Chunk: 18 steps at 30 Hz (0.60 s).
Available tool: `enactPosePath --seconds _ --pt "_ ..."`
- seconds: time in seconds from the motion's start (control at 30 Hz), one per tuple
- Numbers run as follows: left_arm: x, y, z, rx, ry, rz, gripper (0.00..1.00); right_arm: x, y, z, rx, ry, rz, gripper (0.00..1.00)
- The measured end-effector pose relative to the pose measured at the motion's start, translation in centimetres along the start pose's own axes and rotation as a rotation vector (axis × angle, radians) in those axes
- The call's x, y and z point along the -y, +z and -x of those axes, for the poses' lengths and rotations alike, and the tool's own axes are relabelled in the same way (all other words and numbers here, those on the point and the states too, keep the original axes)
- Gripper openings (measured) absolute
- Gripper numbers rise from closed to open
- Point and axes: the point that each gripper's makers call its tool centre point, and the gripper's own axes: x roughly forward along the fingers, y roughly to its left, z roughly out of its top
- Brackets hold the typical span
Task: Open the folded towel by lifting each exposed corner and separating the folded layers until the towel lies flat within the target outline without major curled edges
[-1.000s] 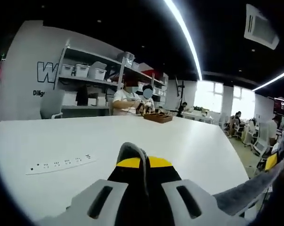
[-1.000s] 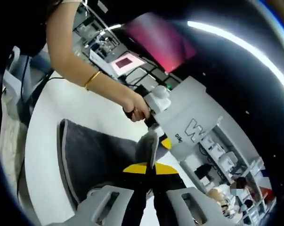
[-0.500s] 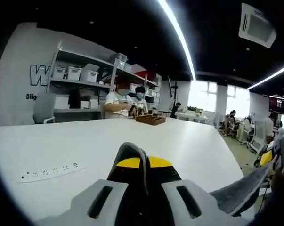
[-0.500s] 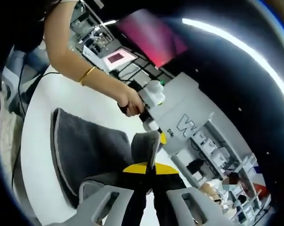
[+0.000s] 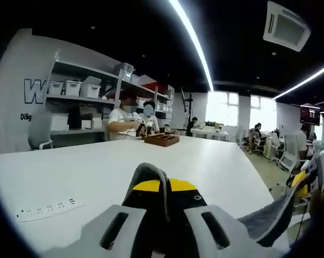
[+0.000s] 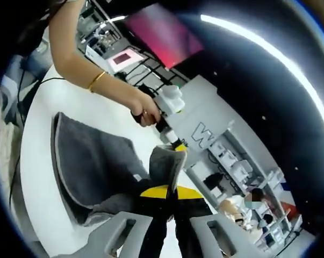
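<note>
Towel (image 6: pixel 92 161): grey pile cloth, soft and limp, light; sags between two held corners above white table (image 5: pixel 113 166). Left gripper (image 5: pixel 163 185): jaws pinched on a grey corner fold. Stretched edge seen running off lower right toward the other tool in left gripper view. Right gripper (image 6: pixel 171 166): jaws closed on a second corner, layers hanging below. Best hold judged at corners or hem, not mid-panel. Power strip (image 5: pixel 46 208) lies left on table; wooden tray (image 5: pixel 162 140) far off. Ample open tabletop for spreading.
</note>
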Motion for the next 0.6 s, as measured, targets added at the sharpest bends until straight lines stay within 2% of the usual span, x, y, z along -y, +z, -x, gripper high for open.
enactPosePath --seconds 0.43,0.6 --pt "2.2 -0.8 -2.7 -0.011 -0.045 0.001 0.02 1.2 -2.9 1.4 -0.057 -0.034 -0.031 0.00" --pt "2.6 -2.3 -3.9 -0.042 -0.057 0.009 0.02 0.8 -4.2 1.7 -0.082 -0.022 -0.052 0.00"
